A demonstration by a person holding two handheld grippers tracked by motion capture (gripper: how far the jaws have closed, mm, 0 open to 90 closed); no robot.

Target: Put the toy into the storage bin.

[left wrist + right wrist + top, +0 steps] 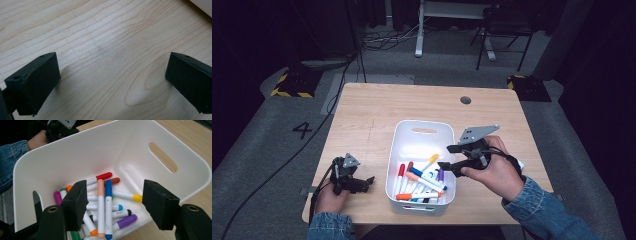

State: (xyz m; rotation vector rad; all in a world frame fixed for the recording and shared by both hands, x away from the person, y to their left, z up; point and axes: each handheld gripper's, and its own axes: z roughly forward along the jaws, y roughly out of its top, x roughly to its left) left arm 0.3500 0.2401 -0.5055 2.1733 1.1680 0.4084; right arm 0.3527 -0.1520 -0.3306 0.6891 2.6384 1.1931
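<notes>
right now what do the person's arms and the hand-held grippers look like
Both forearms wear blue denim sleeves. Each hand-held gripper is black: the left hand-held gripper has a small grey three-cornered plate on top, the right hand-held gripper a larger one. A dark cable trails off the table's left side. Up close, the fingers are blocky black pads.

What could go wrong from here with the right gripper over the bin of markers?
The right gripper hangs open over the white bin; lowered carelessly, a jaw could catch the rim and shove or tip it. The markers lie crossed in a pile, so reaching in might pinch two at once. The left gripper rests open on the table, not steadying the bin.
</notes>
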